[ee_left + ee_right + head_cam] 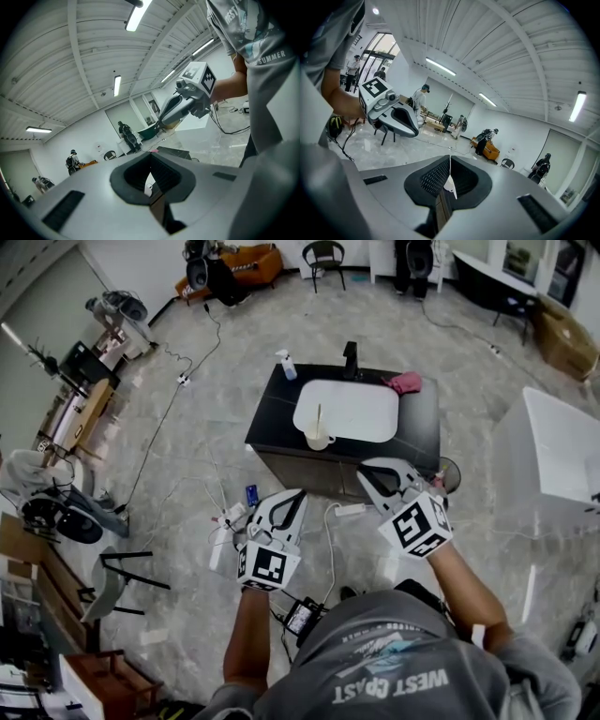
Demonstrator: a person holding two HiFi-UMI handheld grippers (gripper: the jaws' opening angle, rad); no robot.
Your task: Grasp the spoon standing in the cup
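A pale cup (319, 439) with a thin spoon (318, 418) upright in it stands at the front left corner of a white tray (361, 409) on a black table (276, 409). Both grippers hang in front of the table, over the floor and well short of the cup. My left gripper (300, 494) is shut and empty, and so is my right gripper (364, 465). In the left gripper view the jaws (151, 161) meet, with the right gripper (187, 98) beyond them. The right gripper view has shut jaws (449, 166) and the left gripper (391, 115) at its left.
On the table's far edge stand a spray bottle (286, 364), a black dispenser (350, 360) and a pink cloth (405, 382). A white cabinet (553, 456) stands at the right. Cables and a power strip (349, 510) lie on the floor near my feet. Several people stand far off.
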